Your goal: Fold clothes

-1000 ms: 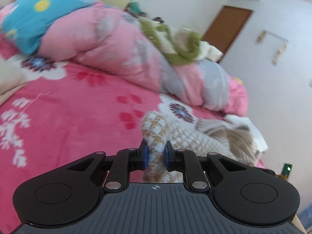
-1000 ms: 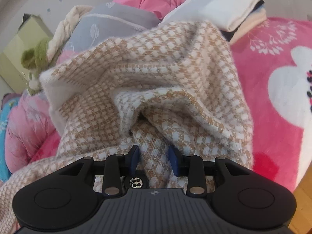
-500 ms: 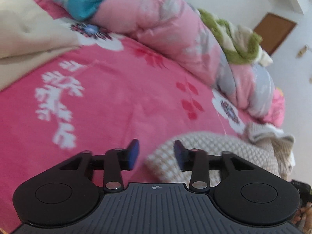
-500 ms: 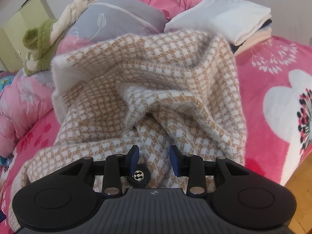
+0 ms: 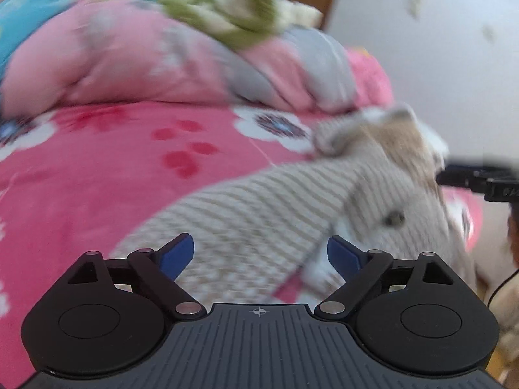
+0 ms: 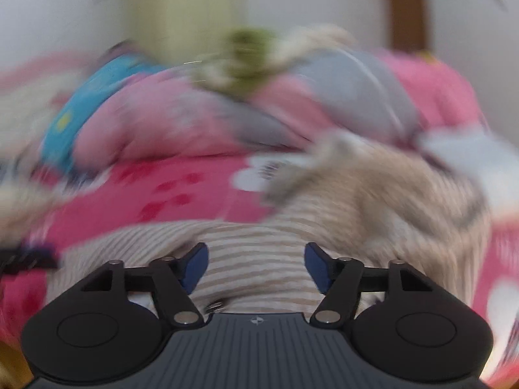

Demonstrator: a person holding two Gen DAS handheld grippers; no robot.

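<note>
Now that our left gripper [image 5: 260,254] has let go of the checked garment [image 5: 266,207], we are holding both jaws spread, right gripper [image 6: 256,267] included, over cloth lying at lower centre, seemingly regrasping.

no readable text, frames motion-blurred

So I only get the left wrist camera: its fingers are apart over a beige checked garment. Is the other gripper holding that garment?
Observer: No. The right gripper is open, with nothing pinched between its fingers.
Operator: What's in front of it, then?
Observer: The beige garment spreads beneath both its fingers, lying on the pink bedsheet.
Operator: Anything else close to it?
Observer: A small shiny metal piece shows near the gripper's base, but it is too blurred to name.
</note>
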